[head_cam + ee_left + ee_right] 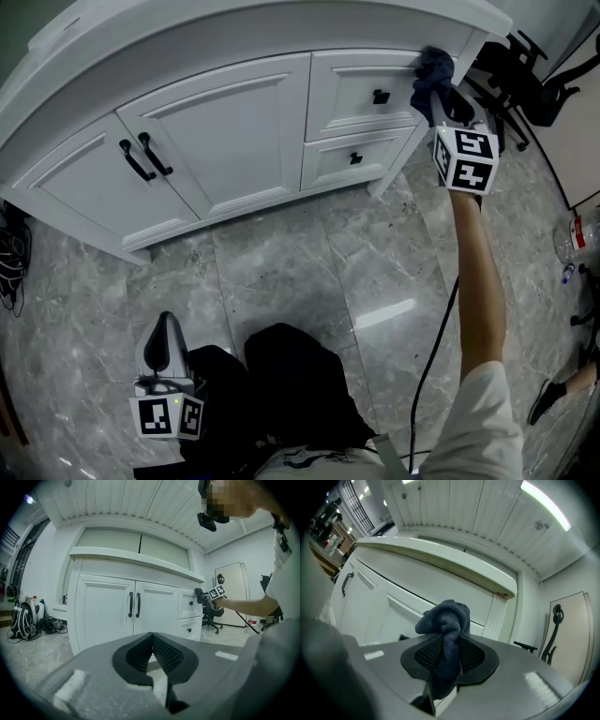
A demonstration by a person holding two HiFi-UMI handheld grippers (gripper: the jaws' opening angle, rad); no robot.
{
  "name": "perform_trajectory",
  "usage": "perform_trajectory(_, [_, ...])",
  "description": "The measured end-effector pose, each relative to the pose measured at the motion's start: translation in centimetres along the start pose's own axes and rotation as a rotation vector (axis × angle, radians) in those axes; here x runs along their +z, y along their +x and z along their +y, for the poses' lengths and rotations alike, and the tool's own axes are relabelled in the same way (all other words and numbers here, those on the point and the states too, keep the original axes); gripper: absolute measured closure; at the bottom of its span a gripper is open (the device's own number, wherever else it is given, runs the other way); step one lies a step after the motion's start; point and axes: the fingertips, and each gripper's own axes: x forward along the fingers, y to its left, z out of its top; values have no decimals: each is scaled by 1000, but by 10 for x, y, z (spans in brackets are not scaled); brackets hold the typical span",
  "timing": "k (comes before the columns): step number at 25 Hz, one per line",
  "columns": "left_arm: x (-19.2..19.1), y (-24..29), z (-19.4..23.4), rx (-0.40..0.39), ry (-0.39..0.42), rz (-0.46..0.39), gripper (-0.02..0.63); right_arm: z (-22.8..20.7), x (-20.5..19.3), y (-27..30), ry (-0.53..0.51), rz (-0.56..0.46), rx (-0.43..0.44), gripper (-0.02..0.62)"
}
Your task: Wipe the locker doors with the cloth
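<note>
Your left gripper [167, 325] hung low beside your leg, clenched on nothing; the head view gave only its back, while its own view showed the pads meeting at the tips. Your right gripper [448, 101] grasped the dark blue cloth [445, 620]; from above its marker cube hid the jaws, yet its own view showed the pads pinching the cloth's middle, with a bunched end sticking out ahead. That bunch lay at the upper right corner of the top drawer [361, 89] of the white cabinet [216, 122]; whether it touched the front, no view settled. Only the left gripper view showed a backpack [21, 620] on the floor left of the cabinet; an office chair [525, 75] stood beyond its right end.
</note>
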Motion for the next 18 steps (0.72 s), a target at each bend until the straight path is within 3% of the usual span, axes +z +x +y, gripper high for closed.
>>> perform_trajectory(6, [-3, 2, -7, -22, 1, 1, 604, 123, 23, -41, 5, -118, 263, 503])
perform_trajectory(11, [2, -5, -7, -14, 5, -3, 604, 214, -2, -32, 0, -75, 442, 503])
perform_trajectory(14, [3, -9, -3, 0, 10, -3, 604, 241, -29, -13, 2, -8, 481, 503])
perform_trajectory(18, [2, -9, -1, 7, 12, 2, 604, 233, -54, 7, 5, 57, 442, 503])
